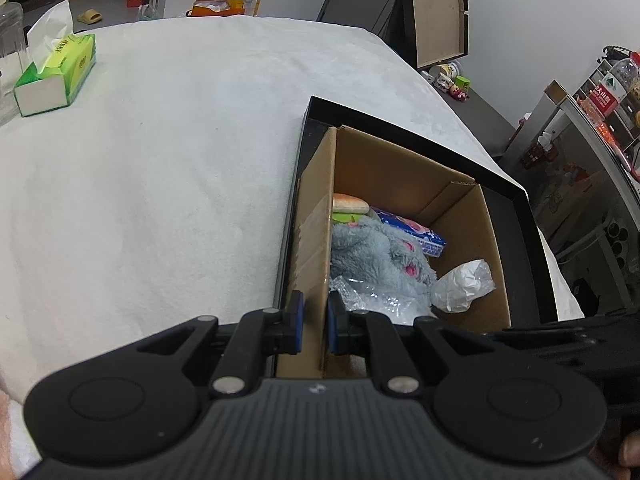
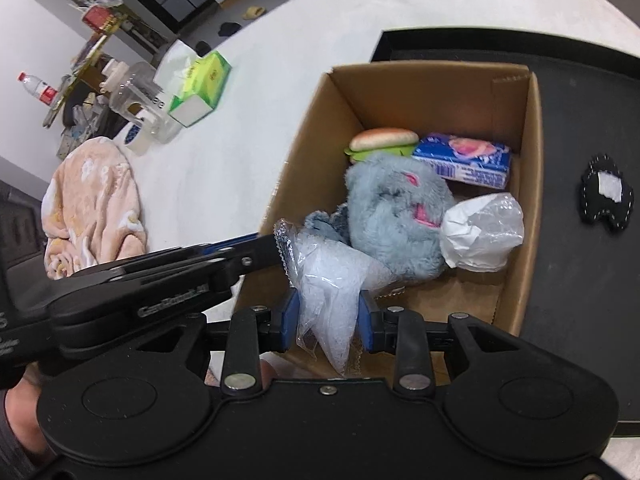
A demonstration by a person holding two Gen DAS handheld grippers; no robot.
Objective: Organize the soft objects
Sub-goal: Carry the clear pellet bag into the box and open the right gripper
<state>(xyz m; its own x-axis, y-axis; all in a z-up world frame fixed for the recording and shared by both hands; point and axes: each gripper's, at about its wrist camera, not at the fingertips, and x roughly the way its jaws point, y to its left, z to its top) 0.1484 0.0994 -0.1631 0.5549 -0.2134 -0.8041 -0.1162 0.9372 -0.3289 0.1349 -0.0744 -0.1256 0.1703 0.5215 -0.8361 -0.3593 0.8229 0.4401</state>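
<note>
The cardboard box sits low and right of centre in both views, standing inside a shallow black tray on a table draped in a white cloth. Inside the box, packed together: a grey plush toy, a toy burger against the far wall, a blue packet beside it, and a crumpled white bag touching the plush.

The left gripper is clamped shut on the box's near left wall, one blue pad outside, one inside. The right gripper, at the bottom centre of its view, is pinched on a clear plastic bag that hangs between its pads over the box's near end.

On the tray floor, at the right edge, lies a small black felt piece with a white patch. Upper left on the cloth: a green tissue box and a clear jar. A peach blanket is bunched at the left edge. Beyond the table: grey floor, white walls, a cluttered shelf with a water bottle at the right.
</note>
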